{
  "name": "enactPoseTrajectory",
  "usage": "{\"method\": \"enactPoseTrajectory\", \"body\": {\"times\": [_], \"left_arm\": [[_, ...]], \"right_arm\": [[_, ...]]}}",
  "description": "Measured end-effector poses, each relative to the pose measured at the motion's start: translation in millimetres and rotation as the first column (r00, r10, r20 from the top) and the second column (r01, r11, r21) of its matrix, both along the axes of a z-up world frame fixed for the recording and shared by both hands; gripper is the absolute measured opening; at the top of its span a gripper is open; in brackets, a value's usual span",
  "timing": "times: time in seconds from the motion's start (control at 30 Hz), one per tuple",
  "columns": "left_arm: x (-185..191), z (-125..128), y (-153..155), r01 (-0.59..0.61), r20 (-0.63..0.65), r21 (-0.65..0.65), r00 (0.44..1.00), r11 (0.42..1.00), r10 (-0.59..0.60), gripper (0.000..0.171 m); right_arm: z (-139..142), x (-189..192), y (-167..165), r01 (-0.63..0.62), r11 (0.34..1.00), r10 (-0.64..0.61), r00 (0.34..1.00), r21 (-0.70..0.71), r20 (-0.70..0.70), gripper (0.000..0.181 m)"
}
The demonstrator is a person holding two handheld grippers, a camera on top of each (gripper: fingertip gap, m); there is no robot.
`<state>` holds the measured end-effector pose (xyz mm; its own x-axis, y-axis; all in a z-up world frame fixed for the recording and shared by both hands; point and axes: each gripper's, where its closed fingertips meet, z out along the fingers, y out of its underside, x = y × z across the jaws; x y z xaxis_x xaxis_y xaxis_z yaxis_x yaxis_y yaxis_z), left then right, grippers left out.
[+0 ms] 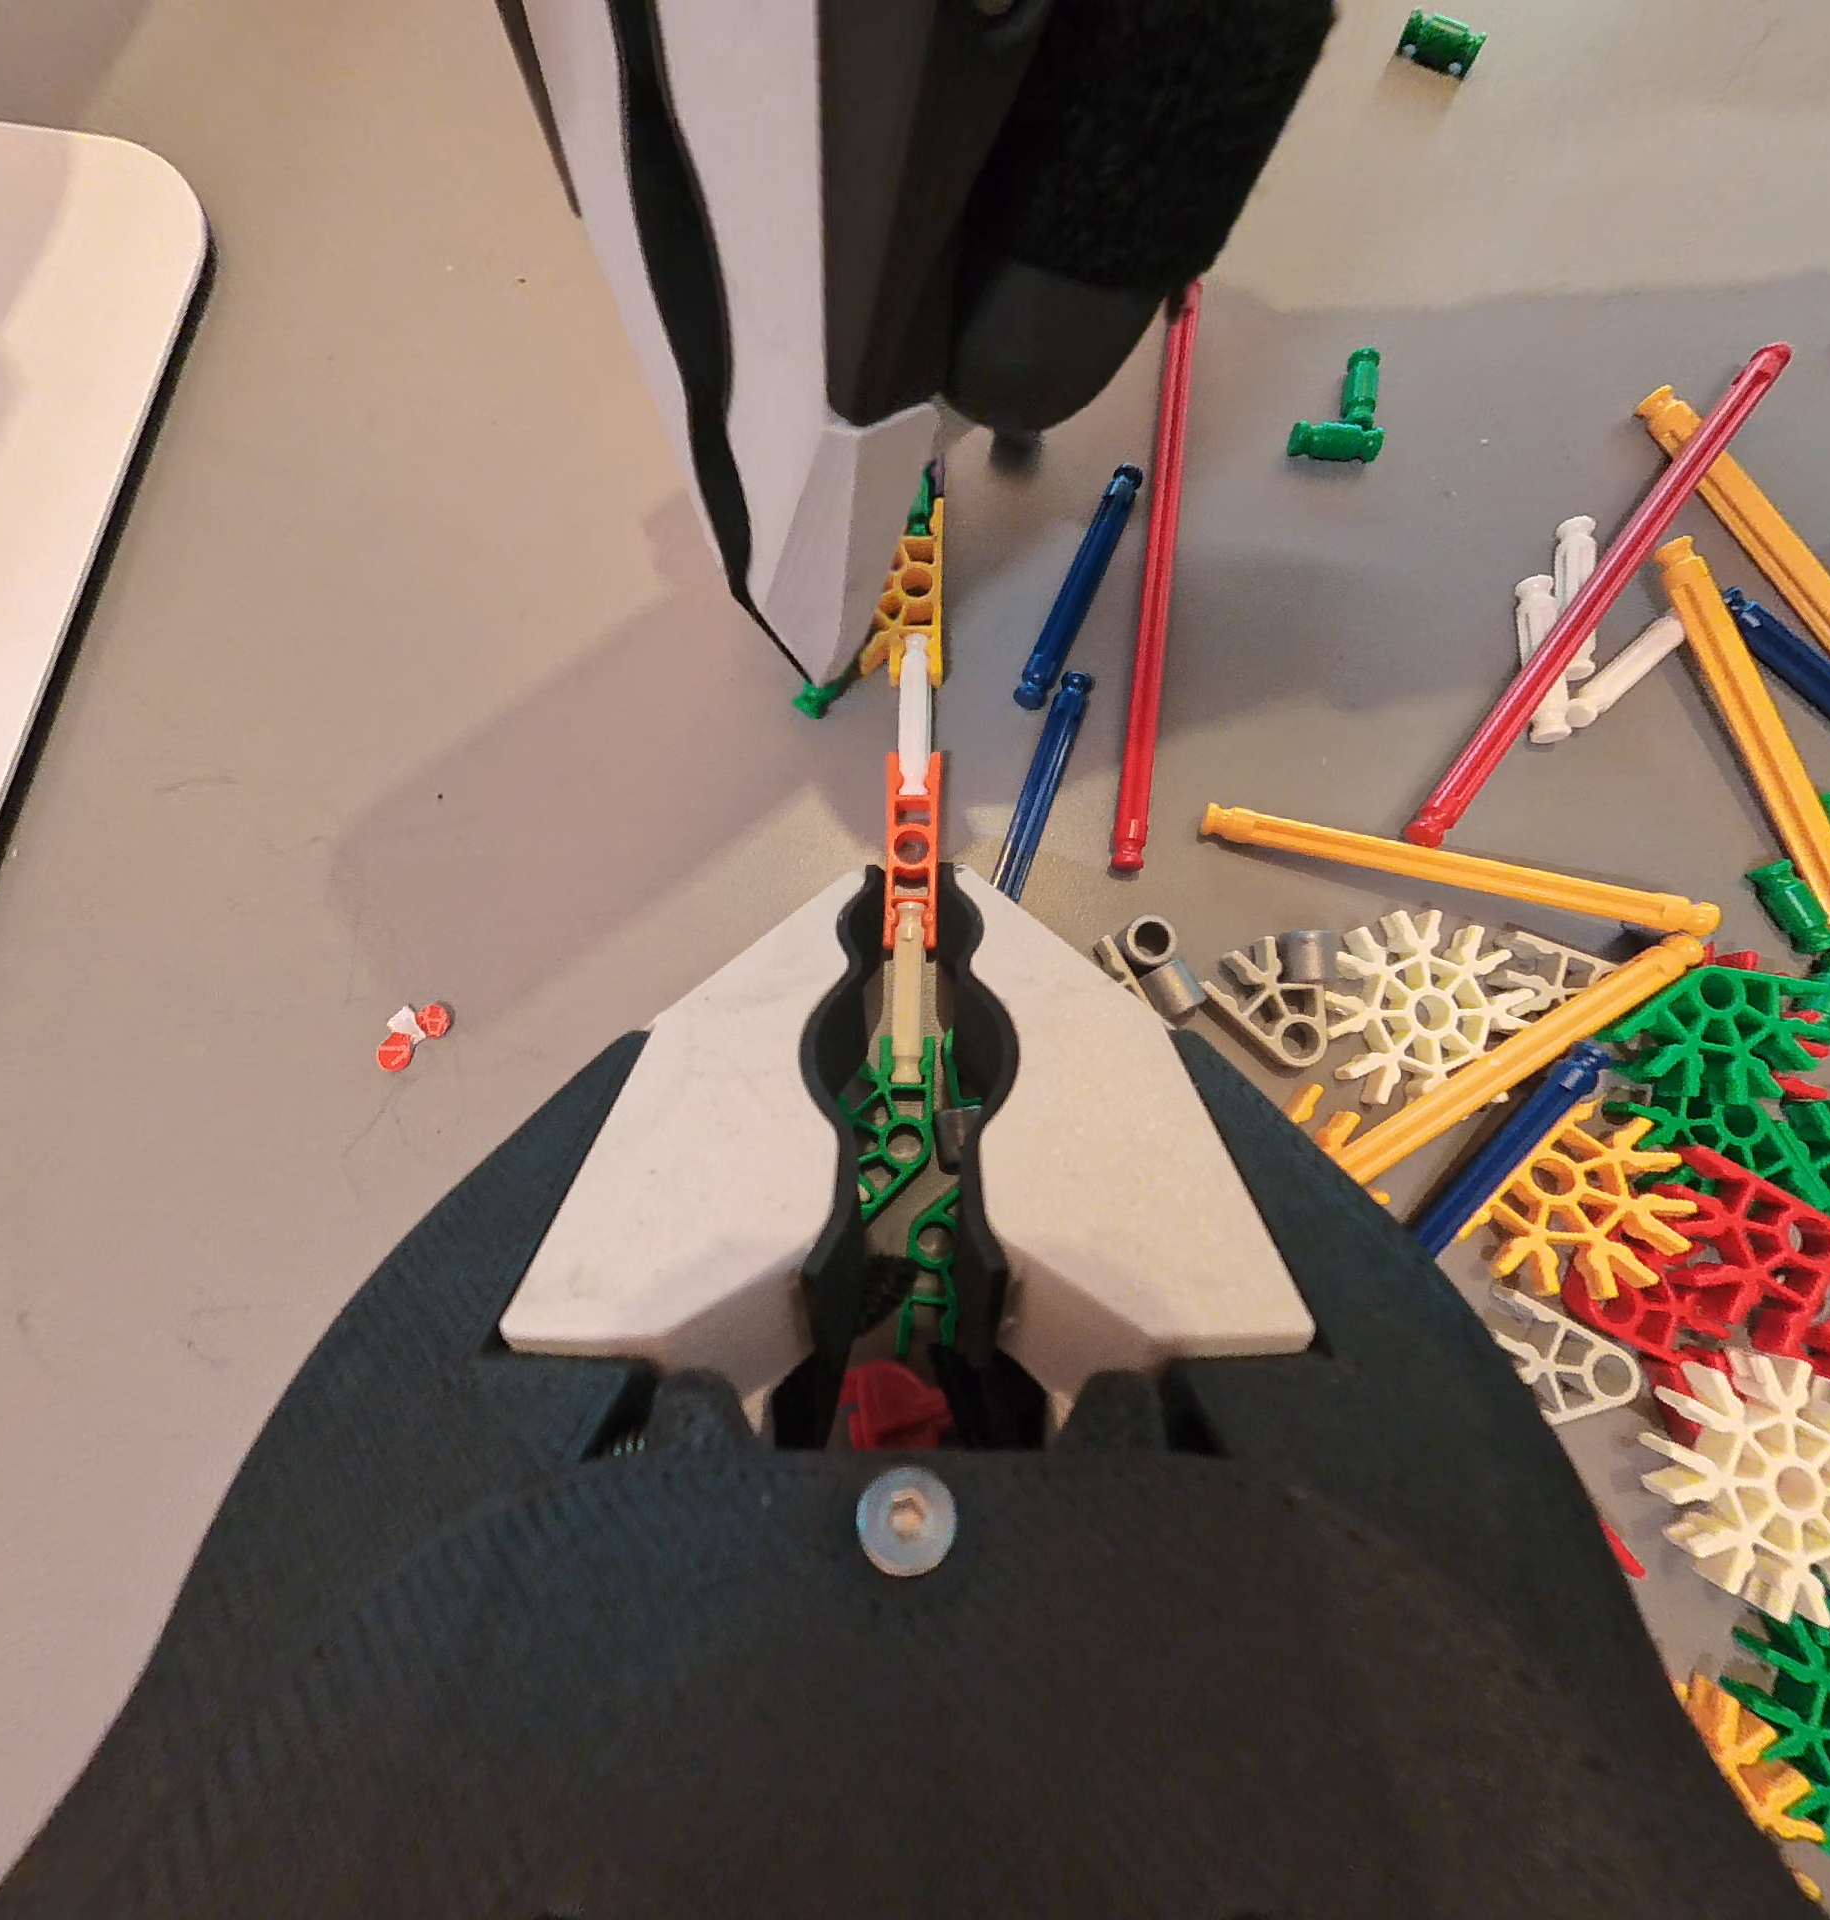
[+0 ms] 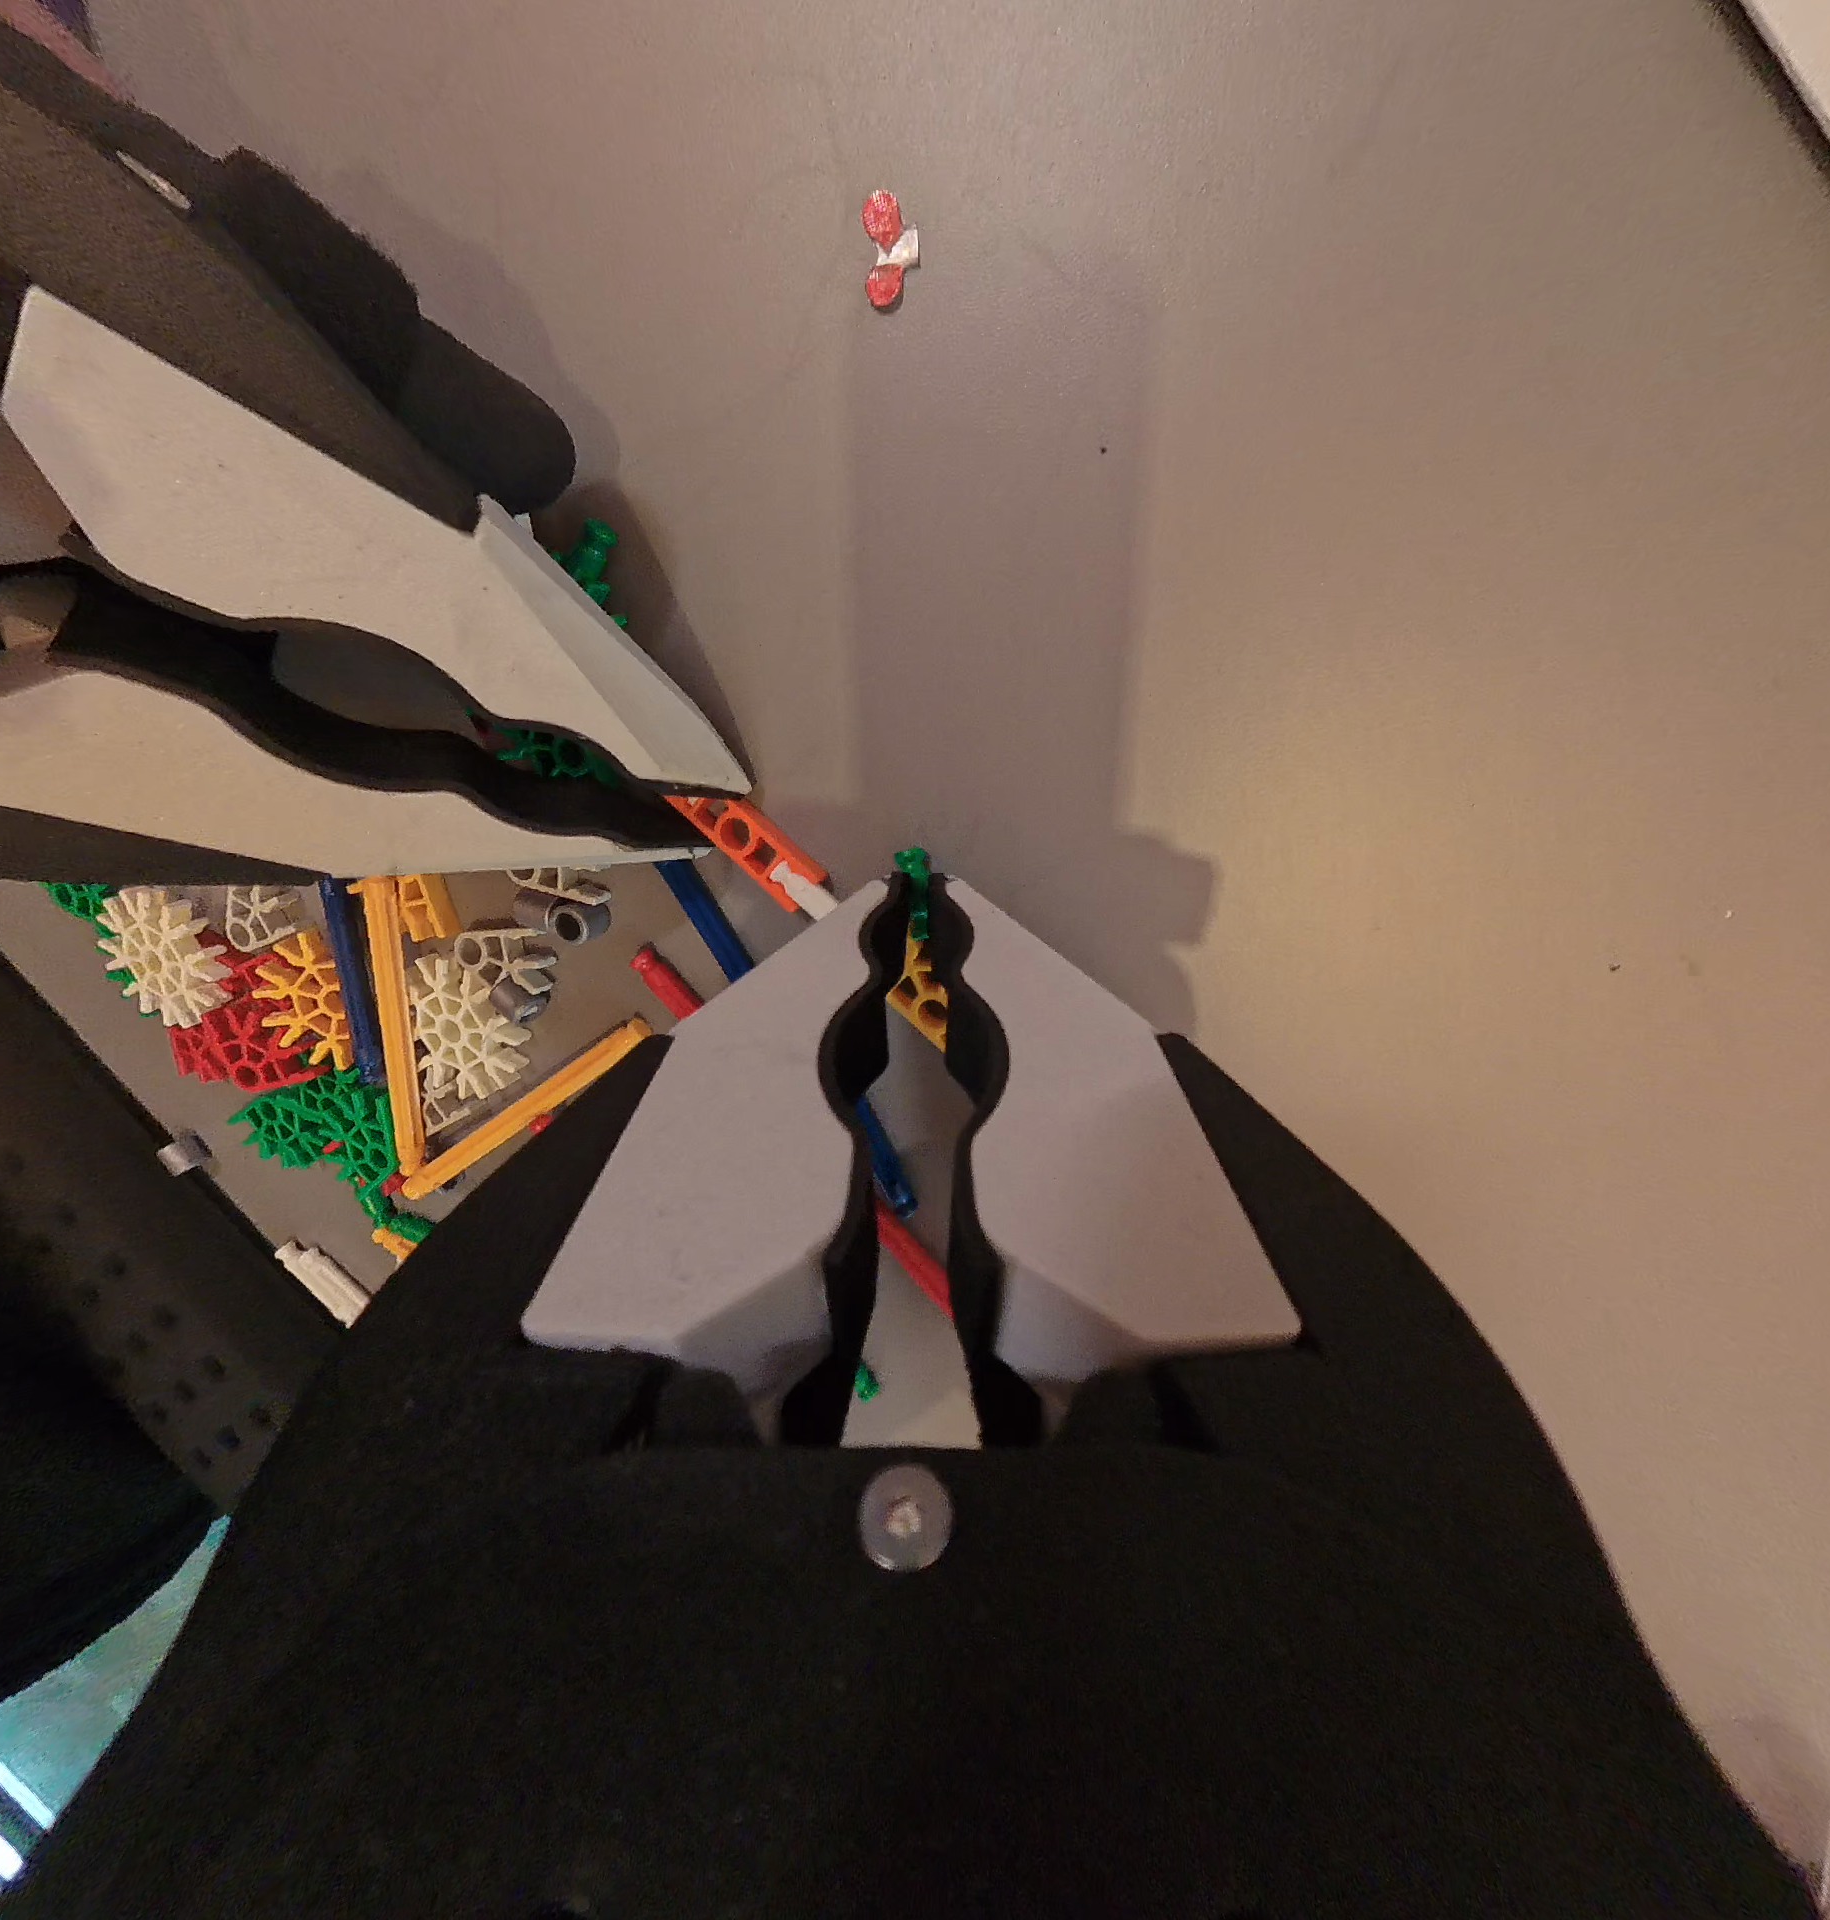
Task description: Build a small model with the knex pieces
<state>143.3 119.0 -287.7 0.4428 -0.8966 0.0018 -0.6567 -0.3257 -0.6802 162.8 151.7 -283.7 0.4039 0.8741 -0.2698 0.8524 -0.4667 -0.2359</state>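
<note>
Left wrist view: left gripper (image 1: 913, 883) is closed nearly tight on a small chain of toy parts; its fingers (image 1: 745, 1091) pinch the orange connector (image 1: 913, 847) at the tips, with a tan rod and green connector (image 1: 895, 1132) running back between them. Forward of the orange connector, a white rod (image 1: 916, 707) leads straight into a yellow connector (image 1: 911, 592), which the right gripper (image 1: 890, 499) clamps. The chain's long axis runs straight ahead along the left fingers, away from the camera. Loose rods and the white snowflake connector (image 1: 1420, 1003) lie on the counter (image 1: 371, 623) right of the orange connector. Right wrist view: right gripper (image 2: 916, 894) is likewise closed, pinching the yellow connector (image 2: 921, 987), a green stub (image 2: 911, 868) showing at the tips; the orange connector (image 2: 750, 836) lies up-left of it, in the left gripper (image 2: 724, 805). Judgement: keep both grips firm and co-axial, pushing only along the rod line, avoiding any bend at the white rod joint.
</note>
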Motion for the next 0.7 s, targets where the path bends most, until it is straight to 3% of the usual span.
{"method": "enactPoseTrajectory", "body": {"times": [0.27,0.33,0.47,0.7], "left_arm": [[0.0,-0.1,0.2,-0.003,0.006,-0.001,1.000,1.000,0.003,0.007],[-0.1,-0.1,0.2,-0.002,0.006,-0.002,1.000,1.000,0.002,0.007],[-0.1,-0.2,0.1,-0.002,0.004,-0.001,1.000,1.000,0.002,0.007],[0.2,-0.2,-1.2,-0.003,0.009,-0.003,1.000,1.000,0.003,0.007]], "right_arm": [[3.6,1.1,-4.4,-0.019,1.000,0.019,1.000,-0.018,-0.006,0.000],[4.9,-0.9,-6.4,-0.061,0.998,0.061,0.998,-0.005,-0.010,0.008],[0.9,-0.2,-7.7,-0.159,0.987,0.158,0.987,0.036,0.040,0.007],[-2.2,0.0,-5.7,-0.231,0.970,0.225,0.970,0.071,0.087,0.001]]}}
